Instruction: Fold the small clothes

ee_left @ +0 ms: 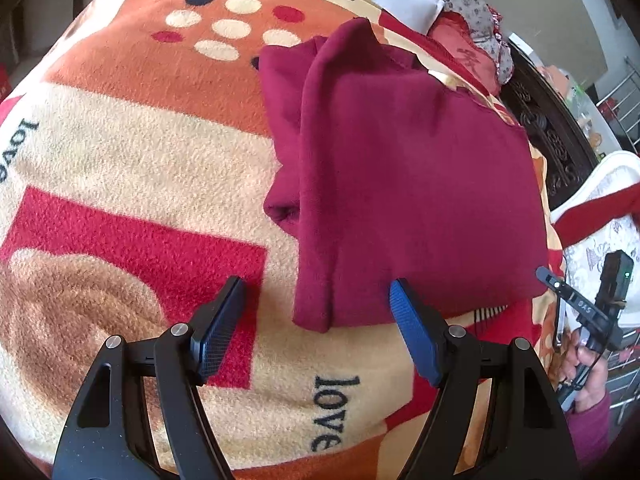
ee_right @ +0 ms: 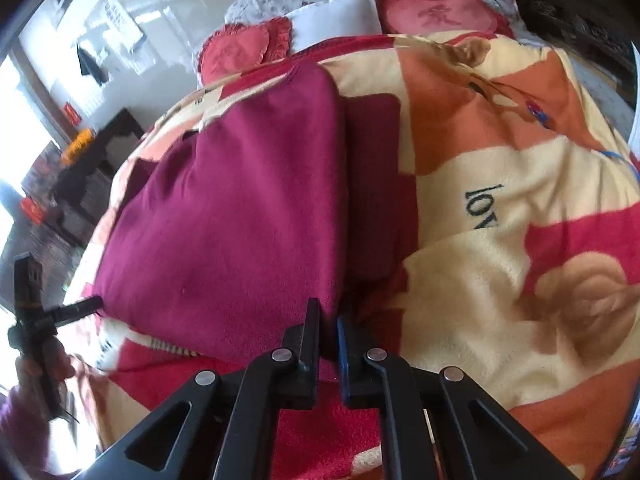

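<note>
A maroon garment [ee_left: 400,168] lies folded on a patterned fleece blanket [ee_left: 140,140]. My left gripper [ee_left: 316,292] is open and empty, its fingers astride the garment's near left corner, just above it. In the right wrist view the same garment [ee_right: 240,208] fills the middle. My right gripper [ee_right: 329,316] is shut on the garment's near right corner, with cloth pinched between its fingers. The right gripper also shows at the far right of the left wrist view [ee_left: 548,276], and the left one at the far left of the right wrist view [ee_right: 86,304].
Red cushions [ee_right: 240,48] and a white pillow [ee_right: 336,20] lie at the bed's far end. A dark carved headboard [ee_left: 552,136] and a metal rack [ee_left: 624,92] stand to the right. Dark furniture [ee_right: 92,168] stands left of the bed.
</note>
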Demonstrator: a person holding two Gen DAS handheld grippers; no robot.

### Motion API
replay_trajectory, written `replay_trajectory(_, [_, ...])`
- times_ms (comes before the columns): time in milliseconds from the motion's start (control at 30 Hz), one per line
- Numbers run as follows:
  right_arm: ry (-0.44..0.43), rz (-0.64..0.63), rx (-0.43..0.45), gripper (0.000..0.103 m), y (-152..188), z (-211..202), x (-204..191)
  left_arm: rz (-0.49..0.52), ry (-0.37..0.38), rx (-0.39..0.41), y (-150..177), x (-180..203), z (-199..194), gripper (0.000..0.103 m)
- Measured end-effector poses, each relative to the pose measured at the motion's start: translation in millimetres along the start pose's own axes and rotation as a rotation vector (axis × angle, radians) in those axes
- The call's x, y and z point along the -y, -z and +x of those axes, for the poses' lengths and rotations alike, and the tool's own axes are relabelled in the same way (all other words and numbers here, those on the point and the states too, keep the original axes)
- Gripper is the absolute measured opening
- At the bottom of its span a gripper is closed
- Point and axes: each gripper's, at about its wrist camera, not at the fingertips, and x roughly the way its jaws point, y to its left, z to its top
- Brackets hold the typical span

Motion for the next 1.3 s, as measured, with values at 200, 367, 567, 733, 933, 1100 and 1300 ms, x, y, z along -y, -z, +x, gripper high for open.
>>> replay_trajectory(200, [0.088, 0.001, 0.088, 0.018, -13.9, -29.8, -11.7, 0.035, -0.049, 0.033, -1.4, 5.1, -8.1, 0.075])
replay_trajectory(367, [-0.012, -0.069, 0.084, 0.035, -28.1, -25.3, -48.9, 0.061, -0.100, 0.089, -8.2, 12.3, -18.7, 0.075])
replay_trajectory(567, [-0.062, -0.168, 0.025, 0.035, -34.8, 16.2, -91.5, 0.080, -0.115, 0.126, -17.7, 18.5, -22.1, 0.075])
replay_trajectory(733, [-0.051, -0.203, -0.120, 0.035, -23.0, 69.0, -106.7, 0.085, -0.145, 0.093, -22.8, 17.0, -3.1, 0.075])
replay_trajectory(933, [-0.058, -0.247, -0.093, 0.035, -37.9, 60.0, -125.7, 0.062, -0.139, 0.060, -21.9, 6.4, 11.6, 0.075])
replay_trajectory(1100, [-0.123, -0.306, -0.076, 0.035, -63.7, 84.1, -169.4, 0.064, -0.126, 0.062, -22.0, 5.9, 13.5, 0.075])
replay_trajectory(1300, [-0.195, -0.350, -0.058, 0.035, -90.5, 133.7, -220.5, 0.038, -0.088, 0.048, -23.1, -1.0, 17.6, 0.075])
